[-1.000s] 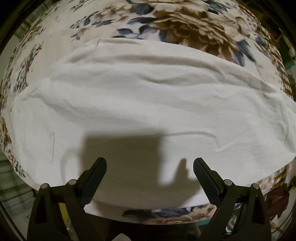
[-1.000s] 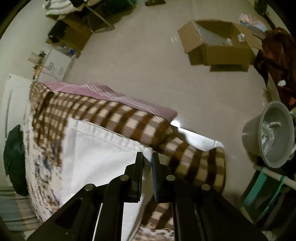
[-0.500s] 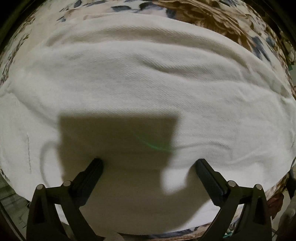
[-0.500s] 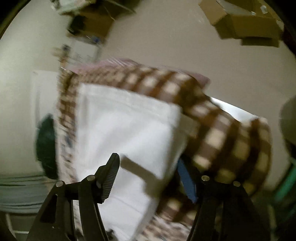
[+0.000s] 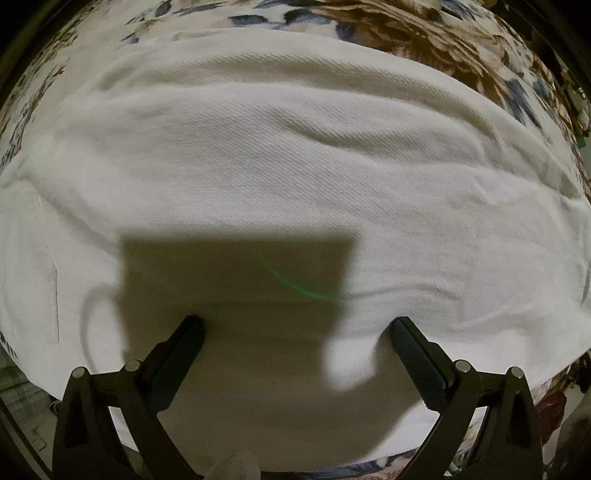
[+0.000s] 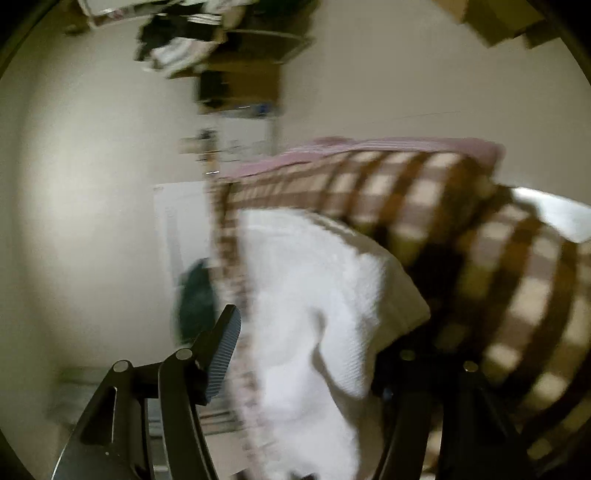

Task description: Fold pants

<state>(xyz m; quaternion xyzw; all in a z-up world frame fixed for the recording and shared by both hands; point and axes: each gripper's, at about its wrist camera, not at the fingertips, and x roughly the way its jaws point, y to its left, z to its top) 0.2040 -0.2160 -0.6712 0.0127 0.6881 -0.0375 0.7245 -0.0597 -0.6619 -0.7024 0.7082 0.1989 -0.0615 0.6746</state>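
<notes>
The white pants lie spread flat on a floral bedcover and fill most of the left wrist view. My left gripper is open wide, its fingertips resting on or just above the near part of the cloth, holding nothing. In the blurred right wrist view the pants lie on the bed with a corner bent up in front. My right gripper is open, its jaws either side of that end of the pants. Its right finger is hidden behind the cloth.
A brown checked blanket covers the bed beyond the pants, with a pink cloth at its far edge. A dark green object lies beside the bed. Cluttered furniture and a cardboard box stand on the floor.
My right gripper was shut on the pants' corner and has opened, letting go, and swung left. My left gripper has lowered close onto the pants and stayed open.
</notes>
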